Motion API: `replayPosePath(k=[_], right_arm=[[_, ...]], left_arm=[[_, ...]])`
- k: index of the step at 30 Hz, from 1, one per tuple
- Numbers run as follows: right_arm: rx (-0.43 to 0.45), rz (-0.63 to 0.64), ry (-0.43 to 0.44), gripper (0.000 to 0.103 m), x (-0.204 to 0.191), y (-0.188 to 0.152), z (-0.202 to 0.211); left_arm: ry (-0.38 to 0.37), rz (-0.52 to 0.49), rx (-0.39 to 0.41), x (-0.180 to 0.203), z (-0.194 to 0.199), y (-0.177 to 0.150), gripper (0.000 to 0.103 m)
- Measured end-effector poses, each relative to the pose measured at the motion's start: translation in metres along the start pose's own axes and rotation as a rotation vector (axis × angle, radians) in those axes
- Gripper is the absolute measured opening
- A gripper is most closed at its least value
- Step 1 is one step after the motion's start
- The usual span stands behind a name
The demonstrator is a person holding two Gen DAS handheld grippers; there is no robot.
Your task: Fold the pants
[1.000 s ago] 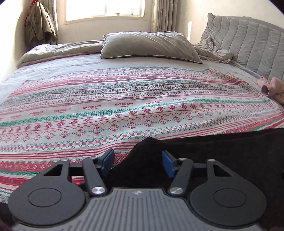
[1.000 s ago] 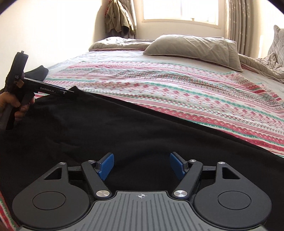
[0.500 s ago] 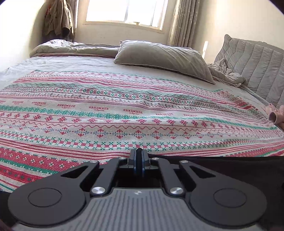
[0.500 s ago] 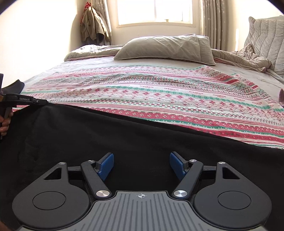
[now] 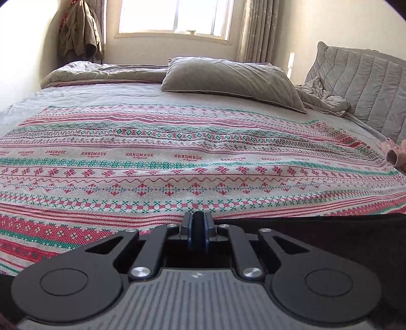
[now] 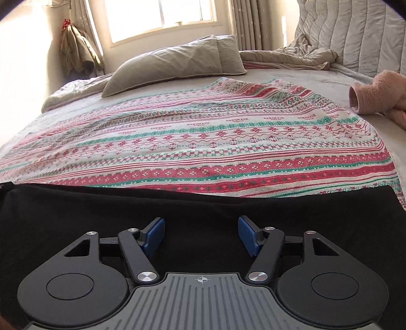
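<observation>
Big bed (image 5: 76,101) fills my view, grey sheet running back to the wall under the window (image 5: 175,15). Across most of it lies the patterned blanket (image 5: 177,162), red and green bands, the word HANDMADE stitched along one stripe. On its near edge, right in front of me, are the black pants (image 6: 203,203), spread flat in a wide dark band from the left side of my right-hand view to a squared-off corner at the right, just short of the blanket's edge.

Behind the blanket, a grey pillow (image 5: 228,78) lies on the sheet, a rumpled grey duvet (image 5: 101,72) bunched along the far side, and a quilted grey headboard cushion (image 5: 360,86) stands at the right. A jacket (image 5: 78,28) hangs by the window on the left. Over on the right, a pink fuzzy garment (image 6: 375,94) rests on the sheet just beside the blanket's corner.

Now my tools. My left claw (image 5: 197,229) is pinched nearly closed, blue pads clamping a thin fold of the black pants at their upper edge; the fabric runs off to the right from there. My right claw (image 6: 201,237) hovers over the middle of the pants, its jaws closing but with a clear gap, blue fingers (image 6: 153,236) apart, black cloth below them and nothing pinched.
</observation>
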State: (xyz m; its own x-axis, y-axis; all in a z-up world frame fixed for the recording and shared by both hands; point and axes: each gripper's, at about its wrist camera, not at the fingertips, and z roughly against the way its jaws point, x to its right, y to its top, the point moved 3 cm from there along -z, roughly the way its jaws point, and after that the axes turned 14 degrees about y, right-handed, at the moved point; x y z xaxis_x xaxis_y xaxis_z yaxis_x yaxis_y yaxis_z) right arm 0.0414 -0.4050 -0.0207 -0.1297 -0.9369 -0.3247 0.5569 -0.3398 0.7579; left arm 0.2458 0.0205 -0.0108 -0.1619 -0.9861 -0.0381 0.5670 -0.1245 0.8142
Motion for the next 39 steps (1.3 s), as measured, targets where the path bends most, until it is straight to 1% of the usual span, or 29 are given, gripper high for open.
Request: replayPosePath(k=[3,5,6,7,8,9,10,11,12,13,14,15,18,19,21,22,23,24,25,26,27,28,31,35,37,39], right_arm=[[0.012,0.023,-0.032,0.062,-0.002,0.001,-0.006],[0.027,0.011,-0.043,0.062,0.002,0.004,-0.007],[0.038,0.005,-0.052,0.062,0.002,0.006,-0.006],[0.048,0.005,-0.066,0.062,0.002,0.007,-0.004],[0.050,0.012,-0.082,0.063,-0.002,0.007,-0.002],[0.042,0.027,-0.088,0.064,-0.008,0.008,0.000],[0.036,0.057,-0.068,0.064,-0.019,0.008,0.005],[0.040,0.090,-0.035,0.067,-0.033,0.007,0.011],[0.044,0.125,0.004,0.067,-0.048,0.006,0.018],[0.042,0.162,0.057,0.069,-0.066,0.003,0.024],[0.037,0.187,0.104,0.074,-0.083,0.000,0.028],[0.021,0.217,0.160,0.077,-0.103,-0.005,0.030],[-0.055,0.306,0.307,0.078,-0.154,-0.026,0.028],[-0.081,0.324,0.344,0.078,-0.165,-0.033,0.026],[-0.129,0.351,0.374,0.078,-0.175,-0.045,0.020],[-0.154,0.372,0.367,0.078,-0.175,-0.051,0.018],[-0.161,0.400,0.366,0.079,-0.171,-0.057,0.019],[-0.155,0.427,0.380,0.084,-0.165,-0.060,0.023],[-0.154,0.444,0.390,0.086,-0.155,-0.064,0.028],[-0.154,0.438,0.397,0.087,-0.144,-0.066,0.034],[-0.151,0.422,0.408,0.088,-0.131,-0.068,0.040],[-0.146,0.412,0.413,0.088,-0.119,-0.070,0.048],[-0.124,0.395,0.391,0.088,-0.085,-0.080,0.074],[-0.114,0.316,0.347,0.088,-0.041,-0.086,0.102],[-0.103,0.269,0.318,0.088,-0.026,-0.086,0.113],[-0.080,0.210,0.303,0.088,-0.018,-0.081,0.120]], left_arm=[[0.002,0.010,-0.005,-0.001,-0.001,0.000,0.026],[0.005,0.009,-0.003,-0.001,0.001,0.000,0.029],[0.016,0.009,0.002,0.000,0.003,0.001,0.035],[0.032,0.009,0.009,0.001,0.008,0.001,0.039],[0.048,0.003,0.019,0.002,0.016,0.002,0.042],[0.053,-0.017,0.025,0.006,0.025,0.002,0.047],[0.050,-0.041,0.034,0.009,0.035,0.003,0.053],[0.043,-0.073,0.048,0.015,0.049,0.002,0.057],[0.027,-0.101,0.060,0.020,0.063,0.000,0.065],[-0.006,-0.127,0.070,0.027,0.079,-0.004,0.071],[-0.049,-0.151,0.078,0.034,0.093,-0.010,0.074],[-0.093,-0.179,0.081,0.043,0.106,-0.016,0.077],[-0.218,-0.255,0.071,0.072,0.135,-0.039,0.080],[-0.264,-0.272,0.058,0.080,0.140,-0.048,0.081],[-0.343,-0.307,0.043,0.091,0.147,-0.068,0.081],[-0.369,-0.327,0.034,0.092,0.149,-0.078,0.081],[-0.390,-0.352,0.014,0.090,0.149,-0.090,0.081],[-0.408,-0.384,-0.010,0.086,0.149,-0.101,0.081],[-0.428,-0.427,0.007,0.079,0.153,-0.112,0.084],[-0.445,-0.460,0.045,0.071,0.160,-0.118,0.085],[-0.461,-0.477,0.046,0.062,0.166,-0.121,0.088],[-0.481,-0.464,0.020,0.051,0.168,-0.123,0.088],[-0.546,-0.371,-0.045,0.010,0.172,-0.129,0.089],[-0.561,-0.319,-0.079,-0.031,0.182,-0.136,0.089],[-0.564,-0.288,-0.098,-0.043,0.186,-0.136,0.089],[-0.561,-0.241,-0.117,-0.047,0.188,-0.132,0.089]])
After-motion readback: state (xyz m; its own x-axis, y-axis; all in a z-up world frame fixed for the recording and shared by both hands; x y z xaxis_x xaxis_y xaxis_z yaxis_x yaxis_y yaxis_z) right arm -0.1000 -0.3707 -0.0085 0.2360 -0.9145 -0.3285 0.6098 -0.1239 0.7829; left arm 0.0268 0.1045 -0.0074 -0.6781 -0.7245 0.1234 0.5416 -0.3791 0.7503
